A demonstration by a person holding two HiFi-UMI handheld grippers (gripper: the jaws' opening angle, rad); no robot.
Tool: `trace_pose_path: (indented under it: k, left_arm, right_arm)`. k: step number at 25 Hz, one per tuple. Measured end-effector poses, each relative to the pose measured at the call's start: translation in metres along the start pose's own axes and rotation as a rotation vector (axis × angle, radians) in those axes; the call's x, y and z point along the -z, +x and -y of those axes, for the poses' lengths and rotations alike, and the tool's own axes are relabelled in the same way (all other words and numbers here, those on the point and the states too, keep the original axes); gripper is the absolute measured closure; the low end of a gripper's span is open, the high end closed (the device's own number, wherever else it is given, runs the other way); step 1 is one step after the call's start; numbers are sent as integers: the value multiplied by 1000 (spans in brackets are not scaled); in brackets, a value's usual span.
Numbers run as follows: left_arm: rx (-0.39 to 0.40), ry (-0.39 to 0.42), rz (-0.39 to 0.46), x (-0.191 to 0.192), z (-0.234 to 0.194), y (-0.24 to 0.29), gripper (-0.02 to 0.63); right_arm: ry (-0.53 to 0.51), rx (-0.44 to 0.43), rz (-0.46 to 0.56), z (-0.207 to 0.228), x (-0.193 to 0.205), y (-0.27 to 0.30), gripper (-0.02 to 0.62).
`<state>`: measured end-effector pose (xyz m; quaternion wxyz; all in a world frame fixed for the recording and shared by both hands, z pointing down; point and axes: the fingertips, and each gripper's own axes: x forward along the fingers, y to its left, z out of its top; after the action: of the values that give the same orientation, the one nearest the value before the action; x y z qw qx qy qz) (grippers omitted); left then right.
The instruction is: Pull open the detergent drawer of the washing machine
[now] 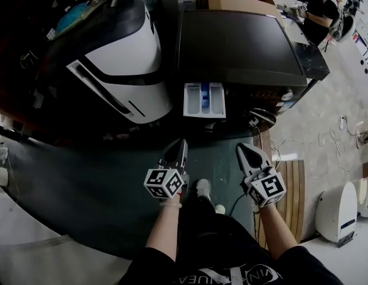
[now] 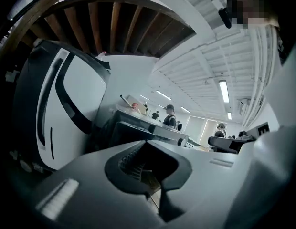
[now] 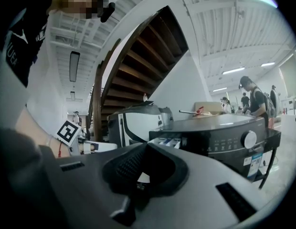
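Observation:
The black washing machine (image 1: 231, 46) stands at the top middle of the head view. Its white detergent drawer (image 1: 204, 100), with a blue insert, sticks out of the front at the left. Below it, apart from the drawer, my left gripper (image 1: 180, 144) and right gripper (image 1: 241, 148) hang side by side, both shut and empty. The left gripper view shows the shut jaws of the left gripper (image 2: 147, 144) with the machine (image 2: 138, 130) beyond them. In the right gripper view the right gripper (image 3: 147, 146) points at the machine (image 3: 219, 132) and the drawer (image 3: 167, 140).
A large white and black appliance (image 1: 121, 58) stands left of the machine. A cardboard box (image 1: 240, 2) and a person (image 1: 320, 8) are behind it. Cables (image 1: 326, 138), a wooden board (image 1: 291, 183) and small white units (image 1: 338, 209) lie to the right.

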<state>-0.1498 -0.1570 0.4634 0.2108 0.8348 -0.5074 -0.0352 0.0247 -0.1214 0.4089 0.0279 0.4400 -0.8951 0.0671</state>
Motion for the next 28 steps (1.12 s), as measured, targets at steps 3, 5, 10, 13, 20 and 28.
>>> trace_pose_path:
  k: [3, 5, 10, 13, 20, 28]
  left_arm:
    - [-5, 49, 5, -14, 5, -10, 597]
    - [-12, 78, 12, -25, 9, -16, 597]
    - [-23, 150, 31, -47, 20, -30, 597]
    - [-27, 197, 39, -58, 28, -36, 597]
    - [-34, 271, 55, -71, 48, -49, 597]
    - [-43, 312, 77, -82, 64, -62, 597]
  right_arm:
    - [-10, -3, 11, -3, -10, -4, 583]
    - [-16, -9, 20, -5, -19, -6, 583]
    - [-11, -8, 52, -8, -36, -14, 583]
    - [-21, -9, 68, -10, -47, -19, 583]
    - [-36, -5, 97, -11, -63, -31, 583]
    - [-59, 3, 122, -17, -75, -42, 583]
